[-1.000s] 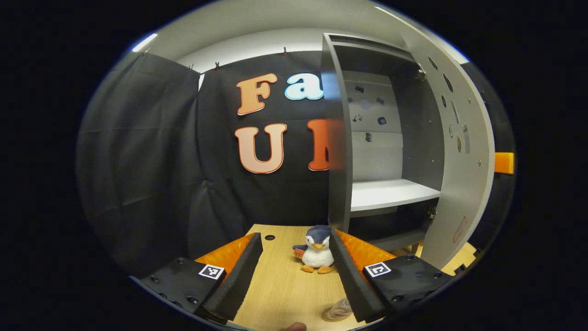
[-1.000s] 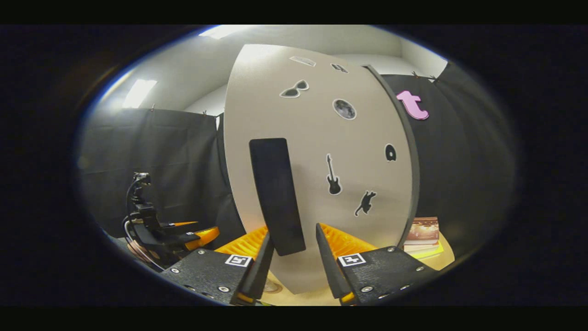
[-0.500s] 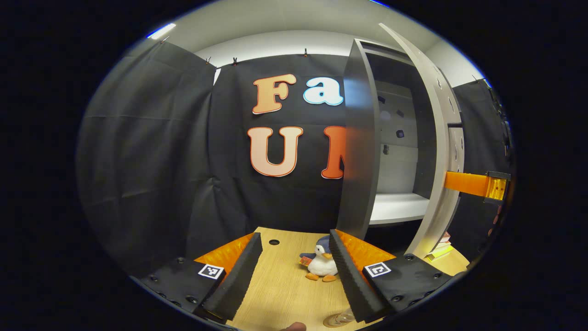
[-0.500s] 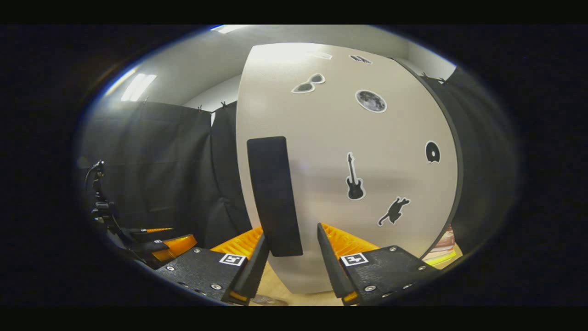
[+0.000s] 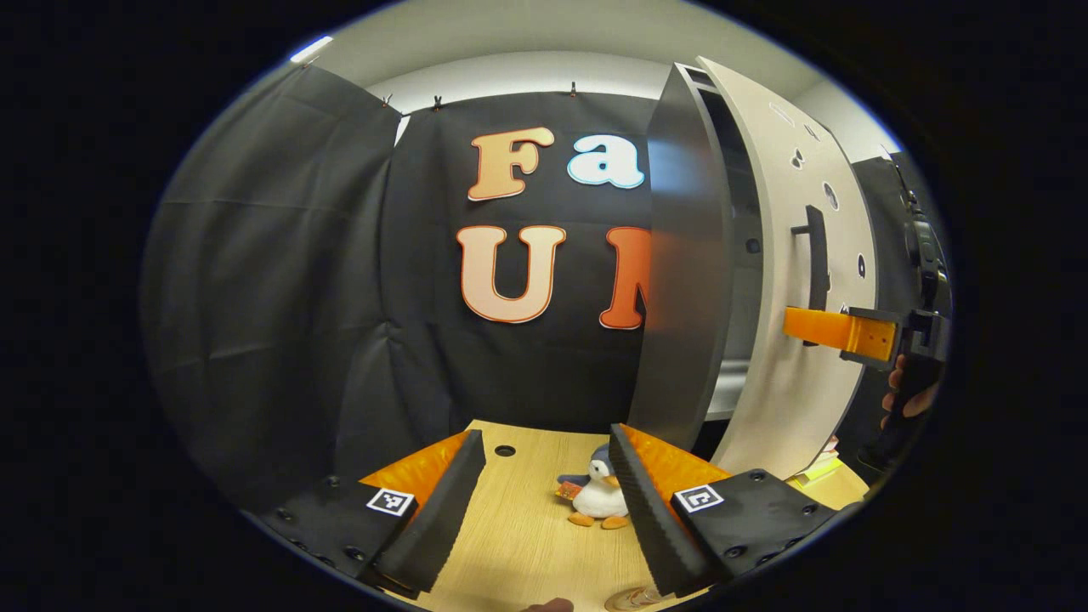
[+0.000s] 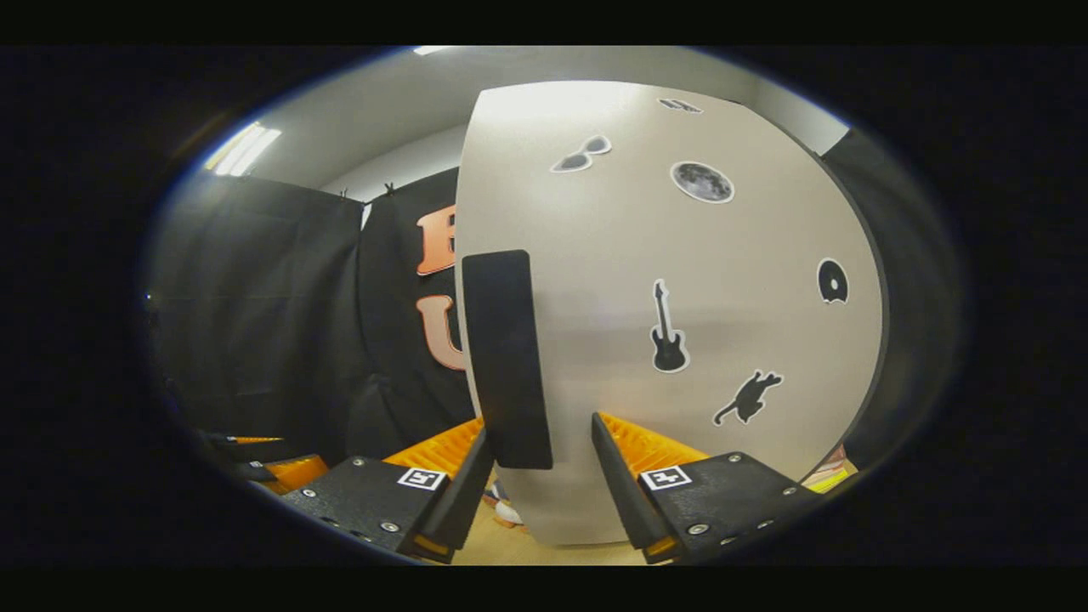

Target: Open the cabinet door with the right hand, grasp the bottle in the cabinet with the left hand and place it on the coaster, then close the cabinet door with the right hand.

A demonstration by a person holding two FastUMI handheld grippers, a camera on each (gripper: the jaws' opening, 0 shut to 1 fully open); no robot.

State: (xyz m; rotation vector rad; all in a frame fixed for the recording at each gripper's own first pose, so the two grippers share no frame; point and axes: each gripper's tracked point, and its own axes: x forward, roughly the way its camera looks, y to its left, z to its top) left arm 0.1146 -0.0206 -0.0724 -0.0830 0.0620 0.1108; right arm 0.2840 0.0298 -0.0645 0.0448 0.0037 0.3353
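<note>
The cabinet door (image 6: 680, 323) is nearly shut. The right gripper (image 6: 534, 476) sits at its dark handle (image 6: 506, 357), fingers spread, not squeezing. The left gripper (image 5: 540, 501) is open over the table (image 5: 527, 544), near a toy penguin (image 5: 599, 497) beside the cabinet. The door's stickers are pictures, with no words.

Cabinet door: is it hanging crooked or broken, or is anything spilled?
Nothing stands out. The cabinet door looks whole and is simply ajar, with a gap at the cabinet. The toy penguin sits upright on the table.
</note>
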